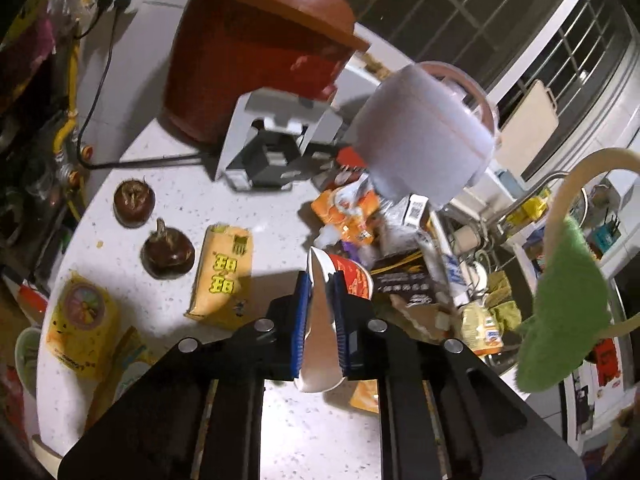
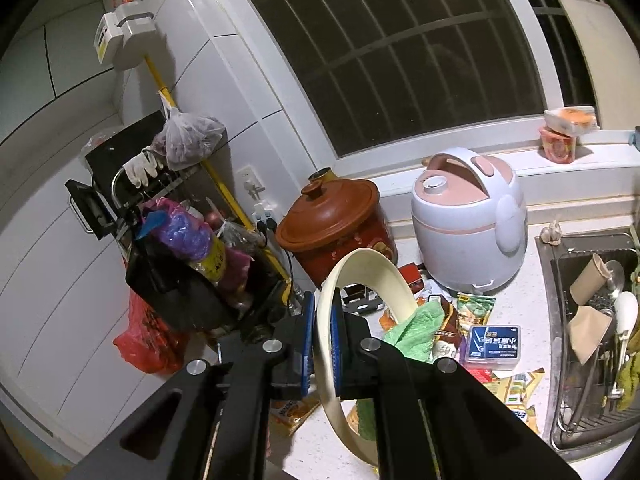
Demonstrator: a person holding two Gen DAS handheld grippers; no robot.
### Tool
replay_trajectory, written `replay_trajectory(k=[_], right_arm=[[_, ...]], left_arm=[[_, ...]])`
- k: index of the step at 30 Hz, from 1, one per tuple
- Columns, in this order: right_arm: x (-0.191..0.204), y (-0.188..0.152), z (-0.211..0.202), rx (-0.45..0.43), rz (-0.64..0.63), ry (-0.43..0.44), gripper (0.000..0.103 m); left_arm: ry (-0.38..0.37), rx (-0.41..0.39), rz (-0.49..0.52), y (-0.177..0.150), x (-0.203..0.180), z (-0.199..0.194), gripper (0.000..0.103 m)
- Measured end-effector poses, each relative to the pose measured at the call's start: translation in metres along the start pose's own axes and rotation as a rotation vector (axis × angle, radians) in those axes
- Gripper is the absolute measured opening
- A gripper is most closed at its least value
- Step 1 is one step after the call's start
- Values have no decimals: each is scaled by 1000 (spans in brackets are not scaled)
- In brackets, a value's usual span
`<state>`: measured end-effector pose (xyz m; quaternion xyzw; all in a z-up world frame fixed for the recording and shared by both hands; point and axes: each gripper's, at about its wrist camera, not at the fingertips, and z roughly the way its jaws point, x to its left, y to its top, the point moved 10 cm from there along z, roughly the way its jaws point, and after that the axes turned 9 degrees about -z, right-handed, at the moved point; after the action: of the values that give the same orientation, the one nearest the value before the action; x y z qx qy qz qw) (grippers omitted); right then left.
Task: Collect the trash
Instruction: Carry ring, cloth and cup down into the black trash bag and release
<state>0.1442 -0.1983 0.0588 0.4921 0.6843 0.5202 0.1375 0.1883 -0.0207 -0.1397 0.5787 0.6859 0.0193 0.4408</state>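
Observation:
My left gripper (image 1: pixel 320 282) is shut on a crushed red and white paper cup (image 1: pixel 320 320), squeezed flat between its blue pads above the white counter (image 1: pixel 224 208). My right gripper (image 2: pixel 322 304) is shut on the rim of a cream bowl (image 2: pixel 360 264) that holds a crumpled green wrapper (image 2: pixel 416 328); the same bowl (image 1: pixel 576 176) and green wrapper (image 1: pixel 568 304) appear at the right of the left wrist view. Loose trash lies on the counter: a yellow snack packet (image 1: pixel 224 276), an orange wrapper (image 1: pixel 348 216), a dark box (image 1: pixel 404 280) and a blue box (image 2: pixel 494 342).
A brown clay pot (image 2: pixel 332 228) and a white and pink rice cooker (image 2: pixel 468 216) stand at the back by the window. Two dark round fruits (image 1: pixel 134 202) lie on the counter's left. The sink (image 2: pixel 592 304) with dishes is at the right, a cluttered rack (image 2: pixel 188 256) at the left.

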Motion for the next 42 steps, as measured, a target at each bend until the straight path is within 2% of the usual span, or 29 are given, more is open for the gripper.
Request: replay_trajectory(k=[5, 8, 11, 13, 16, 20, 25, 28, 31, 35, 36, 39, 41, 42], right_arm=[[7, 3, -6, -15, -4, 14, 8], [15, 5, -15, -30, -12, 31, 8], [31, 2, -28, -40, -43, 66, 8], [48, -4, -40, -41, -77, 107, 8], [75, -18, -57, -27, -106, 183, 8], [114, -56, -71, 49, -179, 279, 8], [133, -134, -53, 242, -148, 360, 8], [131, -194, -34, 373, -150, 353, 8], [117, -269, -10, 516, -135, 333, 8], [92, -374, 26, 671, -111, 312, 8], [85, -401, 37, 707, -106, 302, 8], [60, -476, 73, 808, -124, 236, 9], [44, -522, 93, 872, -170, 178, 12], [38, -535, 99, 892, -190, 151, 17]], left_arm=[[-46, -43, 19, 12, -18, -24, 11], [-94, -80, 53, 15, -34, -54, 11], [-133, -104, 114, 4, -47, -96, 11], [-145, -106, 170, -15, -53, -131, 11], [-122, -78, 214, -48, -49, -169, 11], [-59, 22, 221, -109, -31, -199, 11], [56, 183, 142, -189, 13, -184, 11], [112, 280, 109, -239, 47, -159, 11], [162, 374, 60, -291, 89, -123, 12], [203, 474, 3, -343, 133, -71, 14], [236, 495, 11, -358, 147, -55, 14], [304, 540, -12, -391, 182, -15, 22], [397, 559, -21, -409, 209, 8, 41], [440, 572, -21, -414, 220, 17, 44]])
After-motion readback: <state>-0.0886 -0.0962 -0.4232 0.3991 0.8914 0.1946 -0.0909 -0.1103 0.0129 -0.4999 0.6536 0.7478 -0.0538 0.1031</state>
